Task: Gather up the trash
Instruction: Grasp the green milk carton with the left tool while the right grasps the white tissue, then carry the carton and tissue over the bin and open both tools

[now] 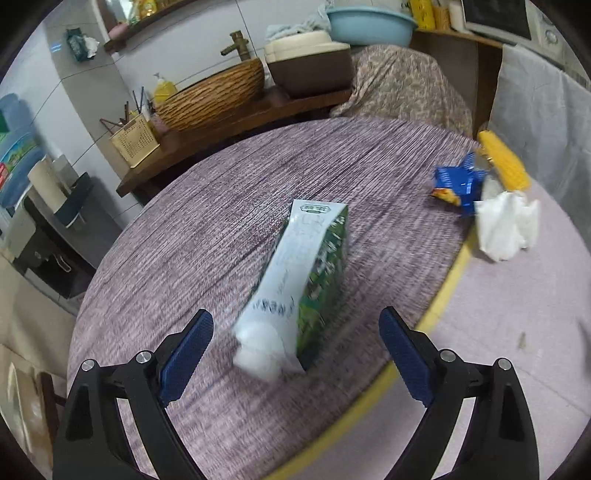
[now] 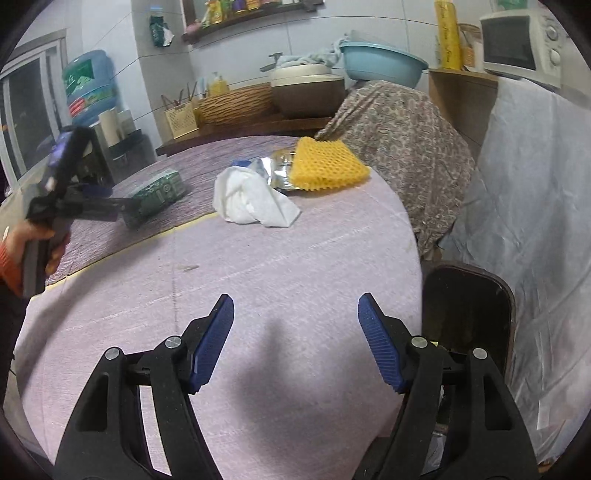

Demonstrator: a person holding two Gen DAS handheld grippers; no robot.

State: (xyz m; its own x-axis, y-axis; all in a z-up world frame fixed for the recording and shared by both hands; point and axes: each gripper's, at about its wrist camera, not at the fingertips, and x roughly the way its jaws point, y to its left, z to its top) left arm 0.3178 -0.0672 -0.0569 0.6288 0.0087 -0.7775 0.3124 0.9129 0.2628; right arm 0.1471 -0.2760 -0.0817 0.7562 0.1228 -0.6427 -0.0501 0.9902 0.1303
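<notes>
A round table under a pale lilac cloth, with a darker purple woven runner edged in yellow laid over part of it, stands before a wooden counter holding a wicker basket and a light blue plastic basin. The left gripper has its blue-padded fingers spread wide, one on each side of the near end of a green-and-white rectangular carton lying flat on the runner; no pad touches it. The carton's long axis runs away from the gripper, its white panel facing up; its print is blurred and unreadable. Further off, near the table's far edge, a crumpled white tissue, a blue snack wrapper and a yellow foam fruit net lie close together. The right gripper hovers over bare cloth with its jaws wide apart, holding nothing; a dark bin stands just beside the table
</notes>
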